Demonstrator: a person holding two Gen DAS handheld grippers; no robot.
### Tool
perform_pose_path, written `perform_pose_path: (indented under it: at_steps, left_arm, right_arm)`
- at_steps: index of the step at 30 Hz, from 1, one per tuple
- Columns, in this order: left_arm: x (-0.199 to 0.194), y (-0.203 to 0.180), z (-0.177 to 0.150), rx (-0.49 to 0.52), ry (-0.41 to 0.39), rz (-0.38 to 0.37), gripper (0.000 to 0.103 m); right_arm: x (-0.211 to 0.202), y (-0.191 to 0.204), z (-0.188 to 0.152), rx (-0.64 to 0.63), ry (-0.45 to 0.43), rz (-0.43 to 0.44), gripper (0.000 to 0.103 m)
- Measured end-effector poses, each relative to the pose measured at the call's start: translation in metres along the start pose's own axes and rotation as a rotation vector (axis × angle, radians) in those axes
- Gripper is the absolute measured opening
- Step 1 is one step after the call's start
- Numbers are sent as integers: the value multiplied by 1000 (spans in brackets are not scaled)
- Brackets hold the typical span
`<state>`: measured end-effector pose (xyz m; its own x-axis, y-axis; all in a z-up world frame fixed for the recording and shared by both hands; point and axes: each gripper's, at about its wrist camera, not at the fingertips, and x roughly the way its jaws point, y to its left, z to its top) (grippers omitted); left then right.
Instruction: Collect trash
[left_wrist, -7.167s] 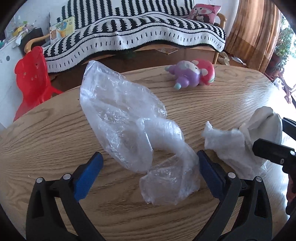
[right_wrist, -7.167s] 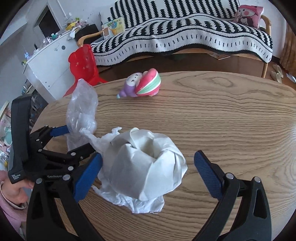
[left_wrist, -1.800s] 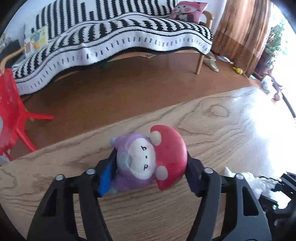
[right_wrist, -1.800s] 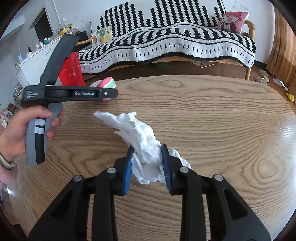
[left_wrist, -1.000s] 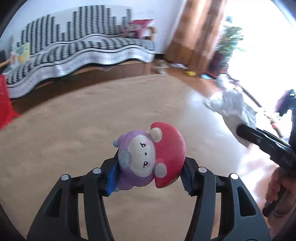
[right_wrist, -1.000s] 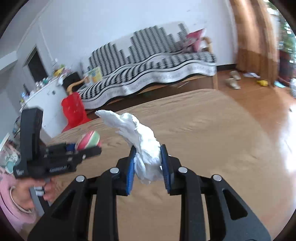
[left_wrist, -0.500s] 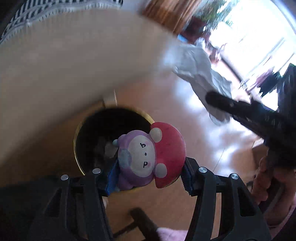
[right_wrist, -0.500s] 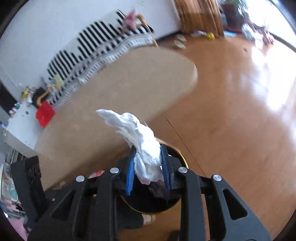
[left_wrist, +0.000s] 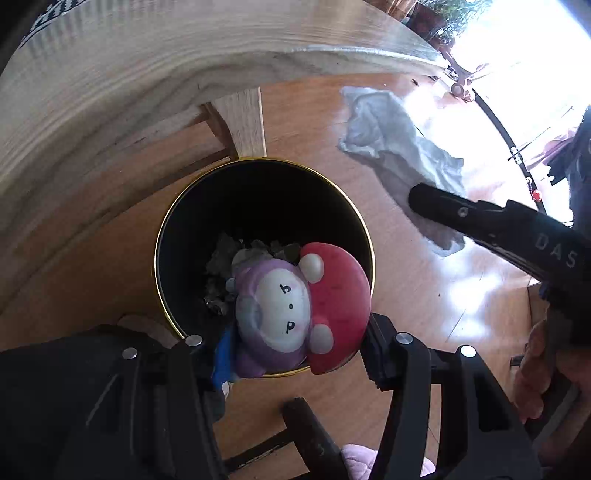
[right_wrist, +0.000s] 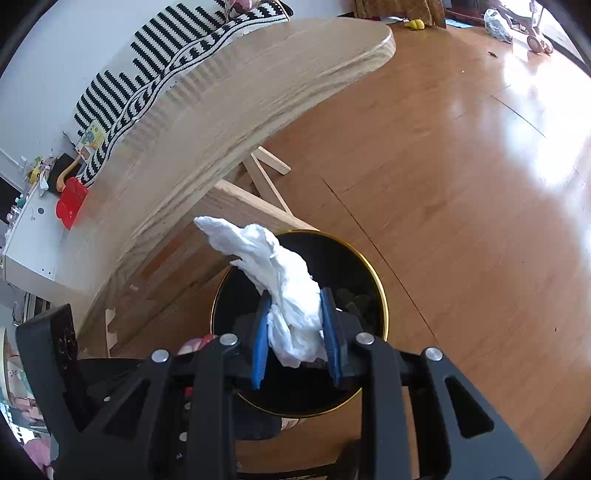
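My left gripper (left_wrist: 295, 339) is shut on a purple and red mushroom plush toy (left_wrist: 299, 306) and holds it over the near rim of a black trash bin with a gold rim (left_wrist: 173, 221). Crumpled trash (left_wrist: 221, 254) lies at the bin's bottom. My right gripper (right_wrist: 295, 325) is shut on a crumpled white tissue (right_wrist: 284, 280) and holds it above the same bin (right_wrist: 380, 295). The tissue (left_wrist: 399, 147) and right gripper also show in the left wrist view, to the right of the bin.
The bin stands on a wooden floor (right_wrist: 461, 184) beside the wooden table's edge (right_wrist: 221, 122) and its leg (left_wrist: 247, 125). A striped sofa (right_wrist: 155, 62) and a red chair (right_wrist: 70, 203) are far behind. A dark chair frame (left_wrist: 310, 435) is below the left gripper.
Both grippers have swung off the table and down over the bin. The bin now sits closer and more centred under the toy and under the tissue.
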<state>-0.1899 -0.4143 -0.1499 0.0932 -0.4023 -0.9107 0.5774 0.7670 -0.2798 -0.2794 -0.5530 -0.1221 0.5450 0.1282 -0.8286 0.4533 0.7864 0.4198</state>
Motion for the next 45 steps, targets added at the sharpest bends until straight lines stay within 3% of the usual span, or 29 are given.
perform_pose_path:
  at_steps: [14, 15, 17, 18, 19, 21, 25, 29, 32, 34, 38, 43, 45]
  left_arm:
    - [-8, 18, -3, 8, 5, -36, 57]
    - [-9, 18, -3, 10, 7, -35, 60]
    - [-11, 12, -3, 5, 1, -17, 69]
    - [-12, 10, -2, -1, -16, -16, 88]
    - [-17, 7, -3, 1, -51, -13, 96]
    - [-26, 2, -5, 45, -114, 25, 97]
    - [-38, 9, -8, 24, -131, 12, 97]
    - [-83, 16, 3, -34, -221, -60, 97]
    - [-142, 31, 23, -56, -351, -87, 97]
    - [-179, 50, 40, -62, -442, 12, 97]
    - [-237, 108, 65, -115, -548, 288, 97]
    - [-278, 206, 83, -190, -613, 411, 97]
    - [-278, 236, 84, -211, -619, 456, 97]
  right_arm:
    - [15, -5, 10, 43, 31, 40, 26]
    - [15, -6, 10, 48, 30, 56, 29]
    - [13, -9, 11, 69, 23, 59, 67]
    - [10, -10, 11, 72, 5, 55, 93]
    - [4, -12, 12, 78, -25, 44, 94]
    - [-2, -16, 14, 96, -41, 59, 94]
    - [-24, -25, 19, 154, -113, 67, 94]
    - [-61, 0, 30, 63, -286, -97, 96]
    - [-84, 46, 46, -54, -394, -194, 96]
    - [-94, 94, 58, -138, -468, -258, 96]
    - [-94, 187, 77, -265, -585, -254, 96]
    - [-49, 286, 102, -318, -569, -70, 96]
    - [-18, 314, 110, -313, -540, -56, 96]
